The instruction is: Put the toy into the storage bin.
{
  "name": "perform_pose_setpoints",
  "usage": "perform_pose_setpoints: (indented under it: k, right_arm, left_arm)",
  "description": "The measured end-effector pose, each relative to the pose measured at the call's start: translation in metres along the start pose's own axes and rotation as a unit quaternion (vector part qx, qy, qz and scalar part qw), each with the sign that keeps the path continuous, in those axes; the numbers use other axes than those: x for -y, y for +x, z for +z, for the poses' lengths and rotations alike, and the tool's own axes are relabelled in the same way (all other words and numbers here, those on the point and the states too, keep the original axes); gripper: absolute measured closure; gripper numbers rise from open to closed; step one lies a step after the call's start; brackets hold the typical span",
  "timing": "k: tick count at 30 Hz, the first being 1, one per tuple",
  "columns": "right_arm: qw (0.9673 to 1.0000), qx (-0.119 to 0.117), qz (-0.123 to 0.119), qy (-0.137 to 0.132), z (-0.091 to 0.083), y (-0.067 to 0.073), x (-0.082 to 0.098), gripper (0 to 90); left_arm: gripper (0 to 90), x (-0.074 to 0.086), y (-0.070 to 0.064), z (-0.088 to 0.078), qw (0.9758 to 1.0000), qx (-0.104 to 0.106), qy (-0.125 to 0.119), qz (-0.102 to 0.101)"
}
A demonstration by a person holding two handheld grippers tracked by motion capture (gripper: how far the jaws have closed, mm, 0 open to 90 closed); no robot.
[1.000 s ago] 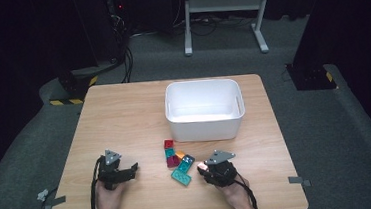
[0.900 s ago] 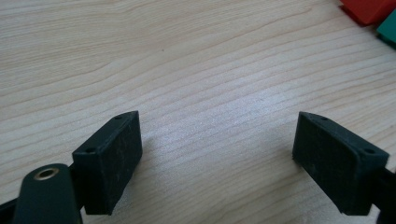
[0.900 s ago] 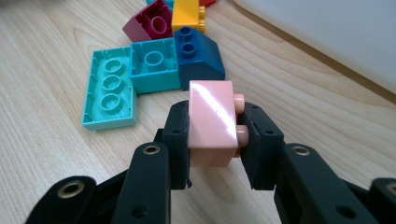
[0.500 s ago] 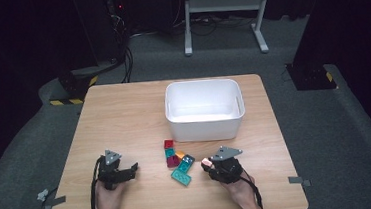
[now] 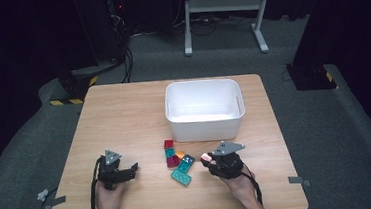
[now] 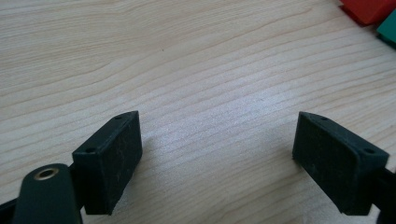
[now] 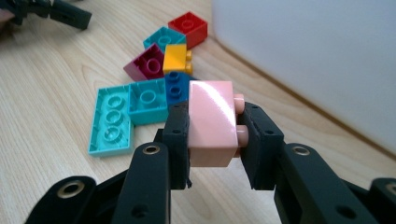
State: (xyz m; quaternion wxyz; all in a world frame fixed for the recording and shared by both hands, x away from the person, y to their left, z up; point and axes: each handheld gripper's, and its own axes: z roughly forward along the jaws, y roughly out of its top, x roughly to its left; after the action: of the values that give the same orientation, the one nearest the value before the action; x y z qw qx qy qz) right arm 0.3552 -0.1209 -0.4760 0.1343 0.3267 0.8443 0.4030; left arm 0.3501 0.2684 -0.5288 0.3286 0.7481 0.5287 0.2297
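My right gripper [image 7: 212, 130] is shut on a pink brick [image 7: 211, 122], held a little above the table with its studs against the right jaw; from above the pink brick [image 5: 206, 157] shows at the front of the right gripper [image 5: 209, 159]. Just left of it lies a cluster of bricks: red [image 7: 188, 28], teal [image 7: 164, 39], yellow [image 7: 176, 59], maroon [image 7: 146, 68], dark blue [image 7: 176, 88] and a turquoise L-shaped piece [image 7: 122, 117]. My left gripper [image 6: 217, 154] rests open over bare wood, nothing between its jaws; the high view places the left gripper [image 5: 128, 170] at the table's front left.
A white bin [image 5: 204, 109] stands behind the brick cluster [image 5: 178, 160], its wall close on the right in the right gripper view. The wooden table [image 5: 124, 119] has bare room on its left half. Cables and a stand sit on the floor behind.
My right gripper has lifted slightly and drifted right, away from the brick cluster, carrying the pink brick. The left gripper has stayed put.
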Motion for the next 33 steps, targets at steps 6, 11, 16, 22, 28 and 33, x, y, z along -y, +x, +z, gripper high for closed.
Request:
perform_pose_setpoints:
  k: [6, 11, 16, 22, 28, 33]
  right_arm:
    - [0.9999, -0.002, 0.003, -0.014, -0.011, -0.006, -0.014, 66.3]
    - [0.9997, -0.005, 0.004, -0.024, -0.020, -0.011, -0.028, 66.3]
    - [0.9994, -0.011, 0.008, -0.032, -0.030, -0.016, -0.041, 66.2]
    - [0.9990, -0.012, 0.011, -0.041, -0.047, -0.025, -0.059, 66.2]
    - [0.9986, -0.012, 0.026, -0.044, -0.053, -0.038, -0.068, 66.2]
    - [0.9973, -0.013, 0.042, -0.058, -0.059, -0.050, -0.081, 66.2]
  left_arm:
    - [15.8, 0.000, 0.000, 0.000, 1.0000, 0.000, 0.000, 0.000]
    - [15.8, 0.000, 0.000, 0.000, 1.0000, 0.000, 0.000, 0.000]
    - [15.8, 0.000, 0.000, 0.000, 1.0000, 0.000, 0.000, 0.000]
    - [15.8, 0.000, 0.000, 0.000, 1.0000, 0.000, 0.000, 0.000]
    - [15.8, 0.000, 0.000, 0.000, 1.0000, 0.000, 0.000, 0.000]
    - [15.8, 0.000, 0.000, 0.000, 1.0000, 0.000, 0.000, 0.000]
